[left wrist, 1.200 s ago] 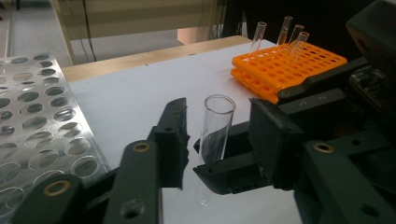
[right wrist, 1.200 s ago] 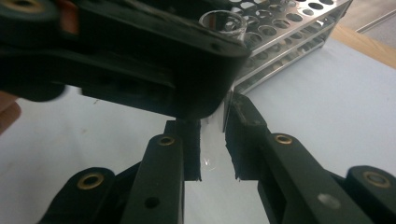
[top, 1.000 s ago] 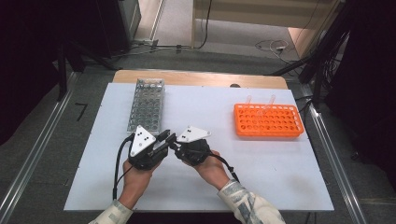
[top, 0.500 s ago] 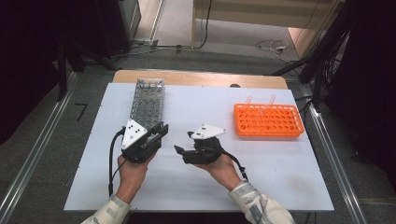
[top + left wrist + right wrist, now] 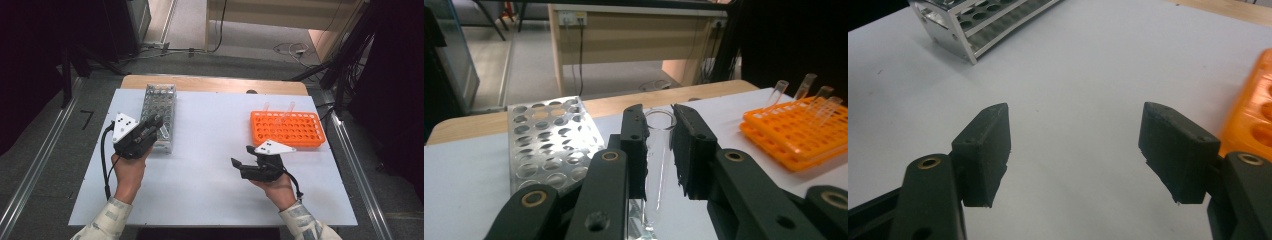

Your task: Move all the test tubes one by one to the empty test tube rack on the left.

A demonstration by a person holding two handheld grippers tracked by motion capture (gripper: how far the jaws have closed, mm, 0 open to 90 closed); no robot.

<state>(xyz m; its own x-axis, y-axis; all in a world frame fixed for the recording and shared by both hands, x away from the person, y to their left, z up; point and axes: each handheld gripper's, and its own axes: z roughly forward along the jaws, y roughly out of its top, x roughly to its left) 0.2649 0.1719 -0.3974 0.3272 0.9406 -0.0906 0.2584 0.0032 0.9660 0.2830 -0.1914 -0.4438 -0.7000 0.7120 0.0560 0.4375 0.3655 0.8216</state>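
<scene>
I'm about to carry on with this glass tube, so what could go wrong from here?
The left gripper clamps the clear glass tube between its fingers; squeezing harder might crack it, and it could slip. Beside the metal rack, a tilted tube may catch a hole's rim. The right gripper has just been opening, nothing between its fingers, near the orange rack and its standing tubes.

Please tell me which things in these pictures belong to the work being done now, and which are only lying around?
Belong to the work:
- clear test tube, clamped in the left gripper
- metal rack
- orange rack with tubes standing in it
- right gripper, fingers open, nothing between them

Only around:
- white table
- wooden desk behind
- cables on the floor
</scene>
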